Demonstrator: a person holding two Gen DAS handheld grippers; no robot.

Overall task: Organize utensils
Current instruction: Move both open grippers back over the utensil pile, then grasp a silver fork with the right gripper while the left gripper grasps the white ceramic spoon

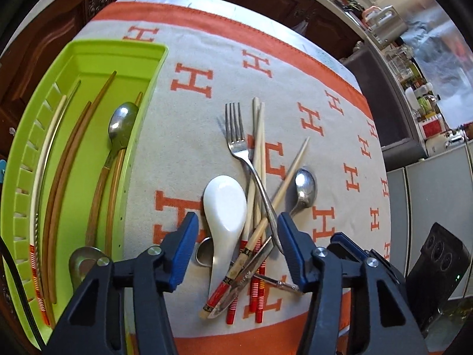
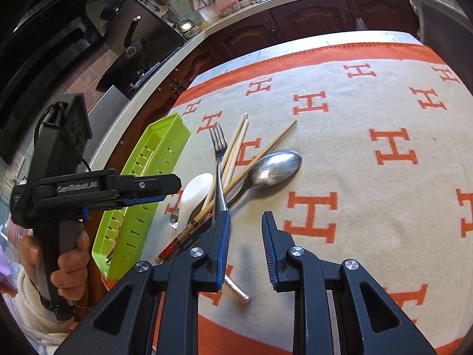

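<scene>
My green tray holds chopsticks and a spoon. More utensils lie piled beside it on the cloth. Only my right camera shows the hand. Left claw half open above the pile; right claw narrow, holding nothing.

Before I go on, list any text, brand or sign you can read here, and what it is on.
"GenRobot.AI": on the side of the left gripper, right wrist view.
"H": orange letter repeated across the tablecloth.
Knife blade stamp: too small to read.
Counter items behind: too blurred to read.
</scene>
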